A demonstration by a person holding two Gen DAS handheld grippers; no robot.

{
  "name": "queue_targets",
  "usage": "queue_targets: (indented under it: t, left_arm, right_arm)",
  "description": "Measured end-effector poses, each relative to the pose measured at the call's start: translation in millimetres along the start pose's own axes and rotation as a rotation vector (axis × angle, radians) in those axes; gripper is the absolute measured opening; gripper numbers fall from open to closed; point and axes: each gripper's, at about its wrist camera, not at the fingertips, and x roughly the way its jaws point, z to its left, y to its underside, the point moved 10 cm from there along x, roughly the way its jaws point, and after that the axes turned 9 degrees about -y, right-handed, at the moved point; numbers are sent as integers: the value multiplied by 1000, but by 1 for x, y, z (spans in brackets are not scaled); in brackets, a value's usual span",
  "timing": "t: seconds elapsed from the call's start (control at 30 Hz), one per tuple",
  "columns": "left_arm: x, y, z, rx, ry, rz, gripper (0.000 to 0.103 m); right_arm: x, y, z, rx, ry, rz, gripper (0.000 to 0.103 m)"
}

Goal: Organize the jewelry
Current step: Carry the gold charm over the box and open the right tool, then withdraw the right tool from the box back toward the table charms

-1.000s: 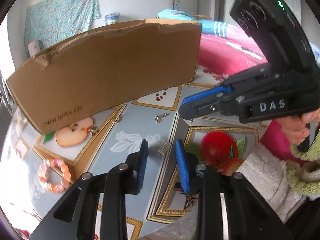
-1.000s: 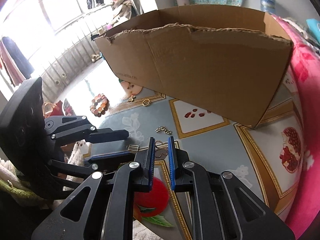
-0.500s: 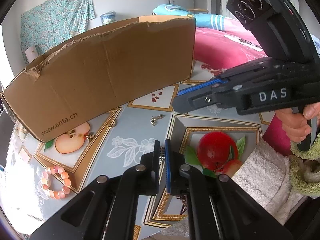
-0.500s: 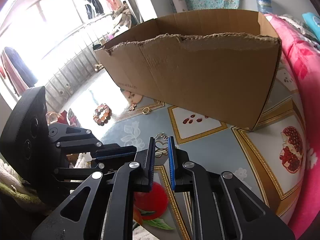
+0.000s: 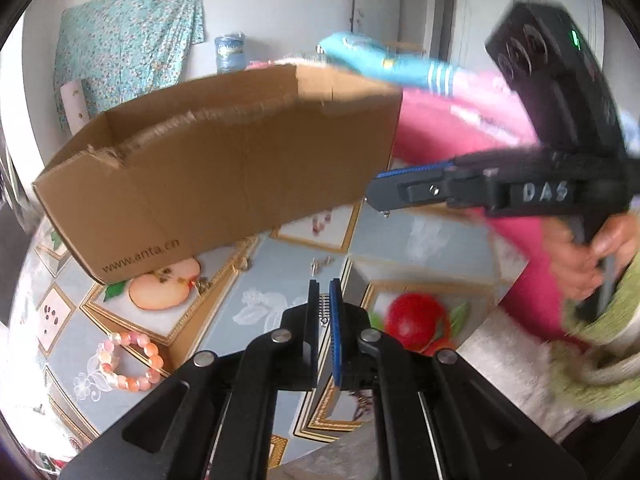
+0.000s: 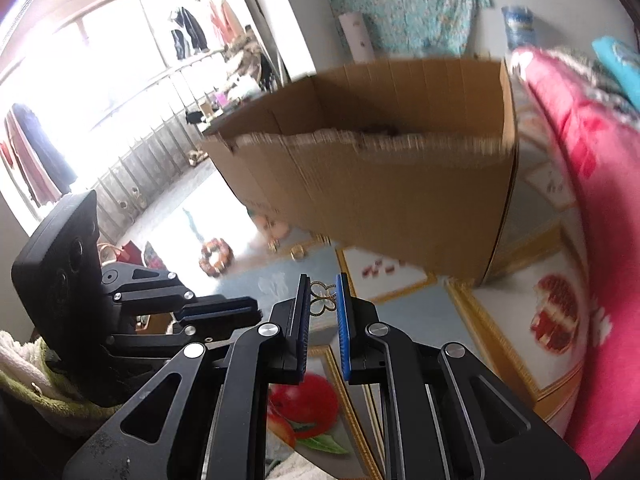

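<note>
Fruit-print tablecloth (image 5: 280, 280): both claws (image 5: 324, 312) (image 6: 323, 306) gripping jewelry, cardboard box (image 5: 224, 184) behind.

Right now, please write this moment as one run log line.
left gripper: shut on small silver piece | right gripper: shut on gold clover piece | cardboard box: ahead

A white wall (image 5: 280, 4) carries a hanging turquoise floral cloth (image 5: 124, 40). Beside it stands a pale door (image 5: 424, 8). Strong daylight comes through a wide window (image 6: 92, 64), where clothes (image 6: 188, 32) hang above a railing (image 6: 160, 148).
</note>
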Motion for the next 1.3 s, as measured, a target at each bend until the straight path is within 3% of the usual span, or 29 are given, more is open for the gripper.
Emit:
queue_targets:
  t: [0.2, 0.37, 0.57, 0.73, 0.83, 0.97, 1.07, 1.3]
  left_arm:
    - [-49, -60, 28, -94, 54, -143, 4]
    - [-54, -108, 55, -132, 50, -179, 4]
    - [13, -138, 73, -196, 70, 3, 4]
    - [67, -136, 82, -236, 49, 173, 4]
    - [87, -134, 86, -259, 48, 235, 5]
    - [99, -132, 85, -266, 48, 264, 5]
    - [103, -128, 86, -287, 63, 290, 12]
    - [104, -127, 94, -341, 90, 283, 17]
  right_arm:
    - [-22, -67, 27, -123, -21, -102, 11]
    - [-9, -118, 15, -101, -51, -62, 11]
    - [54, -150, -37, 5, 8, 159, 11]
    - [104, -146, -68, 61, 72, 318, 11]
    - [118, -144, -82, 87, 98, 368, 11]
    - [128, -149, -95, 114, 103, 382, 13]
    - [131, -154, -100, 134, 92, 373, 13]
    - [126, -162, -102, 140, 76, 333, 13]
